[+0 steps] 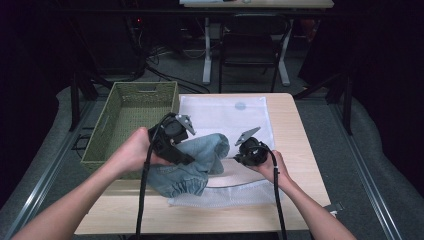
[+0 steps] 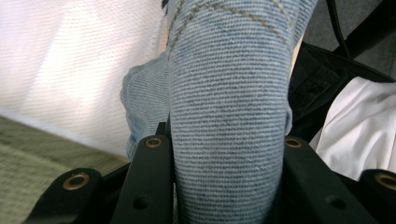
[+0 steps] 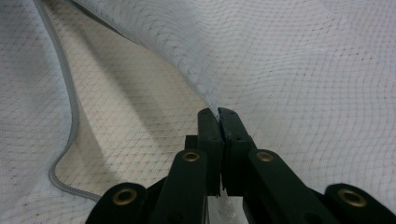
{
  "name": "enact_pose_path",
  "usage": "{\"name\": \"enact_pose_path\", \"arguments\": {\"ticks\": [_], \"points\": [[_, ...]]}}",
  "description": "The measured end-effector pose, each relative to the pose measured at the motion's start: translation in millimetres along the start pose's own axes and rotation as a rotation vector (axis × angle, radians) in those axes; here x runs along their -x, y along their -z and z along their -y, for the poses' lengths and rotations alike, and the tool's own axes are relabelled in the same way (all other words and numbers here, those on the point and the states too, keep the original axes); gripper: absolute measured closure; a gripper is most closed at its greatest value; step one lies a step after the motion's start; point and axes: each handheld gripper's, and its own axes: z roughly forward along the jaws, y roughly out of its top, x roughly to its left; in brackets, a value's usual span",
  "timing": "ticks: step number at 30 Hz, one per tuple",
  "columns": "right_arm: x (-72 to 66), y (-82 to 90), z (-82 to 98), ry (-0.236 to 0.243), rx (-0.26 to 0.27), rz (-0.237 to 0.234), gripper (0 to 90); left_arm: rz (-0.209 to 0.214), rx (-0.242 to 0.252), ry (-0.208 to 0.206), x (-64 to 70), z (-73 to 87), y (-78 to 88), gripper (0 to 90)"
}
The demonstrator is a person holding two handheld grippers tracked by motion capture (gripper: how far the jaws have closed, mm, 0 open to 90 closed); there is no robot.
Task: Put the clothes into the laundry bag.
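High view: my left gripper (image 1: pixel 186 150) holds the denim garment (image 1: pixel 192 162) over the white mesh bag (image 1: pixel 225 117) (green basket (image 1: pixel 131 112) alongside); my right gripper (image 1: pixel 239 156) meets the bag's edge. Left gripper view: my jaws clamp a thick denim fold (image 2: pixel 229 140). Right gripper view: my jaws pinch the mesh (image 3: pixel 289 84) tightly.

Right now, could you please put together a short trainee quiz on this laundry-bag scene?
1. True or false: the left claw is clamped on the faded blue denim garment.
2. What does the right claw pinch? A) white mesh laundry bag B) green woven basket C) cable
3. Fill in: the basket sits at the light wooden table's ____ side in the high view.

Key: 1 true; 2 A; 3 left.
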Motion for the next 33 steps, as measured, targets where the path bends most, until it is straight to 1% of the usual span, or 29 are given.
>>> {"name": "enact_pose_path", "arguments": {"ticks": [2, 4, 6, 7, 9, 10, 11, 13, 14, 15, 16, 18, 19, 20, 21, 22, 24, 25, 26, 29, 30, 31, 32, 33], "points": [[0.2, 0.2, 0.2, 0.002, 0.001, 0.0, 88.9, 0.015, -0.008, 0.001, -1.1, -2.2, -11.2, 70.0], [0.7, 0.3, 0.0, 0.009, 0.002, 0.001, 88.9, 0.023, -0.006, -0.001, -1.6, -2.9, -14.3, 69.9], [-0.4, 0.8, -0.1, -0.009, 0.003, -0.003, 88.9, 0.044, 0.004, 0.01, -2.5, -4.7, -23.6, 69.9], [-0.4, 0.8, -0.1, -0.009, 0.003, -0.003, 88.9, 0.044, 0.004, 0.01, -2.5, -4.7, -23.6, 69.8], [-0.3, 0.9, -0.1, -0.01, 0.005, -0.004, 88.9, 0.05, 0.001, 0.011, -2.6, -5.6, -30.6, 69.9], [0.8, 1.3, 0.2, 0.003, 0.012, -0.006, 88.9, 0.05, 0.003, 0.008, -3.1, -5.6, -32.9, 69.9], [1.0, 1.6, 0.2, 0.006, 0.015, -0.005, 88.9, 0.06, 0.001, 0.018, -3.7, -4.3, -39.2, 69.8], [1.4, 2.5, 0.6, 0.005, 0.016, -0.006, 88.9, 0.066, -0.001, 0.029, -5.8, -1.8, -45.7, 69.9], [1.4, 2.5, 0.6, 0.005, 0.016, -0.006, 88.9, 0.066, -0.001, 0.029, -5.8, -1.8, -45.7, 69.8], [0.6, 3.2, 1.1, -0.018, 0.015, -0.008, 89.0, 0.065, -0.006, 0.037, -8.3, 1.0, -52.3, 69.8], [0.6, 3.4, 1.2, -0.022, 0.014, -0.009, 89.0, 0.065, -0.006, 0.037, -8.3, 1.0, -52.3, 69.8], [0.8, 3.5, 1.3, -0.019, 0.016, -0.008, 89.0, 0.064, -0.011, 0.047, -10.4, 3.5, -58.8, 69.8], [2.0, 3.1, 1.3, -0.006, 0.023, -0.009, 89.0, 0.064, -0.018, 0.049, -12.5, 4.8, -63.0, 69.8], [2.1, 3.3, 1.3, -0.005, 0.025, -0.01, 89.0, 0.062, -0.022, 0.047, -13.6, 5.2, -64.6, 69.8], [1.0, 3.7, 1.4, -0.018, 0.02, -0.008, 88.9, 0.06, -0.02, 0.054, -14.1, 5.9, -66.5, 69.8], [2.1, 3.9, 0.9, 0.002, 0.029, -0.009, 89.0, 0.065, -0.019, 0.06, -16.5, 7.2, -70.6, 69.7], [2.2, 4.7, 0.8, -0.001, 0.035, -0.012, 89.0, 0.068, -0.017, 0.066, -17.5, 8.0, -73.2, 69.7], [1.9, 5.2, 0.8, -0.006, 0.034, -0.012, 89.0, 0.073, -0.021, 0.073, -19.4, 9.7, -79.3, 69.7], [1.9, 5.2, 0.8, -0.006, 0.034, -0.012, 89.0, 0.073, -0.021, 0.073, -19.4, 9.7, -79.3, 69.6], [1.3, 6.6, 0.6, -0.011, 0.042, -0.007, 89.1, 0.077, -0.032, 0.082, -20.5, 12.7, -93.0, 69.6], [1.7, 7.1, 0.4, -0.004, 0.049, -0.008, 89.1, 0.073, -0.041, 0.083, -20.2, 14.2, -101.7, 69.4], [1.1, 7.3, 0.1, -0.009, 0.048, -0.009, 89.1, 0.072, -0.047, 0.082, -20.1, 14.7, -106.7, 69.3], [1.1, 7.1, 0.1, -0.005, 0.047, -0.01, 89.1, 0.072, -0.047, 0.082, -20.1, 14.7, -106.7, 69.3], [0.9, 7.1, 0.1, -0.008, 0.047, -0.011, 89.1, 0.086, -0.046, 0.09, -20.8, 15.2, -114.1, 69.2]]}}
